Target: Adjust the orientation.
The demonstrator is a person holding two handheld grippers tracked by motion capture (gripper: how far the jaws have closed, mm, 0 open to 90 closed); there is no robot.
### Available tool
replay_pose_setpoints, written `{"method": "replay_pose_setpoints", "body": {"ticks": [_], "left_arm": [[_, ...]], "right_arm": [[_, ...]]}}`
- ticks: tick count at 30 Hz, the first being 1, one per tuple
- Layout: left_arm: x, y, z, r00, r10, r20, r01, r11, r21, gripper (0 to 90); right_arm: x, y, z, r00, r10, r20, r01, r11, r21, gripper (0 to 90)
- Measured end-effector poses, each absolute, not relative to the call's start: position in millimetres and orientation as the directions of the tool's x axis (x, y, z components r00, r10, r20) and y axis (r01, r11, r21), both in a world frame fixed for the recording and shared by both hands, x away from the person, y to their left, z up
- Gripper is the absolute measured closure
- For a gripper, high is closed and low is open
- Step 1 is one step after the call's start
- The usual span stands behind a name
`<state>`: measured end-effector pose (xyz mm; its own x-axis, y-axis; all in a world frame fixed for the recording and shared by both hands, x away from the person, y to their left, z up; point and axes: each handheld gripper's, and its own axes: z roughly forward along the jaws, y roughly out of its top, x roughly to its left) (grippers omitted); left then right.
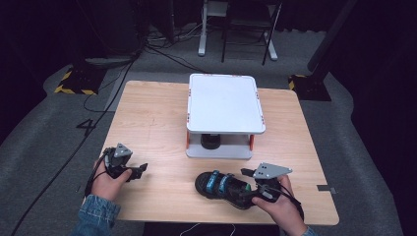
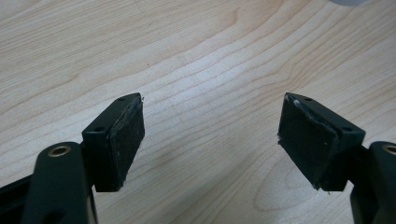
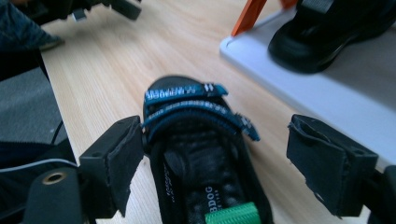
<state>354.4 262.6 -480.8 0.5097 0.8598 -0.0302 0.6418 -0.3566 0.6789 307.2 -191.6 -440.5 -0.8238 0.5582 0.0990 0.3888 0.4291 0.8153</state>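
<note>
On the wooden tabletop (image 1: 157,123), with bare room at its left half, the white two-level shelf (image 1: 224,103) with a second sandal (image 3: 327,37) underneath blocks the far middle, the black sandal (image 1: 221,184) lies near the front edge between the wide-apart jaws of the right tool (image 3: 229,158), unpressed, and the left tool (image 2: 210,140) stands apart over bare wood.

The high view looks forward and down from above the person's side, far enough back to take in the whole desk (image 1: 157,118) and the floor around it. The left gripper view sits close over bare wood grain, looking along its own fingers (image 2: 123,140). The right gripper view, equally close, faces a black sandal (image 3: 196,154) and the white two-tier stand (image 3: 327,88); both also appear in the high view, at lower centre and centre.
</note>
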Motion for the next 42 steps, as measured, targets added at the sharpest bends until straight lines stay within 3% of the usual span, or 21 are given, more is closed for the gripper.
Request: {"method": "replay_pose_setpoints", "body": {"ticks": [9,12,15,18,23,42], "left_arm": [[354.6,260.9,-482.3,0.521,0.853,-0.027,0.641,-0.371,0.672,23.2],[354.6,259.9,-482.9,0.523,0.852,-0.027,0.638,-0.37,0.676,23.2],[354.4,259.1,-483.0,0.519,0.854,-0.023,0.64,-0.37,0.673,23.3],[354.8,258.2,-483.6,0.525,0.85,-0.025,0.638,-0.375,0.673,23.3],[354.6,256.9,-483.7,0.527,0.85,-0.021,0.637,-0.379,0.671,23.4],[350.5,260.6,-484.2,0.518,0.855,-0.019,0.641,-0.373,0.671,23.5]], "right_arm": [[310.8,-185.4,-461.5,-0.858,0.5,0.12,0.409,0.521,0.749,17.0],[310.3,-183.3,-469.2,-0.865,0.495,0.079,0.389,0.564,0.729,26.3],[311.5,-185.5,-468.7,-0.862,0.499,0.092,0.398,0.553,0.732,30.0],[313.6,-188.6,-466.8,-0.855,0.51,0.094,0.407,0.546,0.732,41.9],[312.3,-185.1,-463.6,-0.853,0.519,0.061,0.397,0.568,0.721,48.5],[316.8,-181.6,-451.7,-0.848,0.526,0.072,0.379,0.505,0.776,52.5]]}}
